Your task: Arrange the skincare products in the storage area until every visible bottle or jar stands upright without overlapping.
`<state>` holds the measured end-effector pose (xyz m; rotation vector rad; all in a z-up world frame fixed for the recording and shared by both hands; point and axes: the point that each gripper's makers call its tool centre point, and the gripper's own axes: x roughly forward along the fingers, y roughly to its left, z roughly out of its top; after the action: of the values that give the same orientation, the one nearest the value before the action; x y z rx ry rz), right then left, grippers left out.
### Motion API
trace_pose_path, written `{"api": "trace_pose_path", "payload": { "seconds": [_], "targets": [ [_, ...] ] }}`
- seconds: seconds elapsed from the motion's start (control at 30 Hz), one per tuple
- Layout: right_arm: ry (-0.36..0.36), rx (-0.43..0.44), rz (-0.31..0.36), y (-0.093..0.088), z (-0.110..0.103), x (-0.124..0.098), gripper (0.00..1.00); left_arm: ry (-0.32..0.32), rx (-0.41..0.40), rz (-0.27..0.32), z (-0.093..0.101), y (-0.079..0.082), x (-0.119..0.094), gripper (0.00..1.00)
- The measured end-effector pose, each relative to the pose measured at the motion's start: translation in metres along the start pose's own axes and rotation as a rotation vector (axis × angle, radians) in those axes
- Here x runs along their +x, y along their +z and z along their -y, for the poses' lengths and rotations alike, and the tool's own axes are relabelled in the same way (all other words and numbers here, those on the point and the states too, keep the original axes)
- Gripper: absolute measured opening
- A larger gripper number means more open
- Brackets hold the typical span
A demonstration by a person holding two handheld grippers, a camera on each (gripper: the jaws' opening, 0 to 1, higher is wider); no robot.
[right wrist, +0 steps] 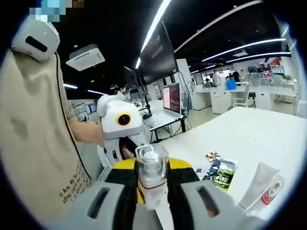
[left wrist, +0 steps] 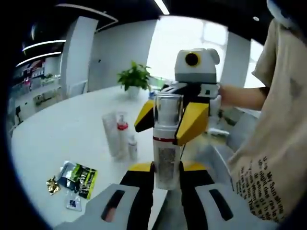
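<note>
A: Two grippers are applied to one pump bottle (left wrist: pixel 168 143). In the left gripper view, the lower body of the bottle is clamped between the jaws of the left gripper (left wrist: pixel 167 168), while the clear cap (left wrist: pixel 167 111) is gripped by the yellow jaws of the right gripper (left wrist: pixel 171 120), which enters from the far side.

B: Is the same grip confirmed from the other side?

A: It is. In the right gripper view, the jaws of the right gripper (right wrist: pixel 152 178) are closed on the bottle near its cap, which is seen end-on. The bottle is held in the air above the white table (left wrist: pixel 62 129), not yet set down.

B: What remains on the table?

A: A tube (left wrist: pixel 111 135) and a small red-capped bottle (left wrist: pixel 123 136) are stood together, with a smaller bottle (left wrist: pixel 133 147) just beside them. Some sachets (left wrist: pixel 76 178) are laid flat nearer the edge.

B: What failures are to be expected?

A: The cap may be pulled off if the grippers are drawn apart. The bottle may be dropped if both grips are released together. The standing group is judged likely to be toppled if the bottle is set down too close to it.
</note>
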<state>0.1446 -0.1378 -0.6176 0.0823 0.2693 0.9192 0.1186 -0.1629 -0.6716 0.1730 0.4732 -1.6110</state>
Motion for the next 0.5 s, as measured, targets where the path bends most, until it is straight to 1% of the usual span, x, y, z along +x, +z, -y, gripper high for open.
{"api": "trace_pose_path", "payload": {
  "seconds": [0.2, 0.3, 0.4, 0.5],
  "targets": [
    [-0.062, -0.024, -0.012, -0.006, 0.009, 0.006, 0.22, 0.092, 0.027, -0.017, -0.013, -0.006, 0.007, 0.18],
    [-0.098, -0.057, -0.04, -0.014, 0.015, 0.01, 0.22, 0.135, 0.049, -0.035, -0.021, -0.013, 0.012, 0.19],
    [-0.121, -0.08, -0.055, -0.021, 0.019, 0.014, 0.22, 0.166, 0.069, -0.053, -0.029, -0.02, 0.016, 0.19],
    [-0.14, -0.067, -0.062, -0.031, 0.026, 0.016, 0.22, 0.184, 0.092, -0.069, -0.035, -0.029, 0.021, 0.2]
  ]
}}
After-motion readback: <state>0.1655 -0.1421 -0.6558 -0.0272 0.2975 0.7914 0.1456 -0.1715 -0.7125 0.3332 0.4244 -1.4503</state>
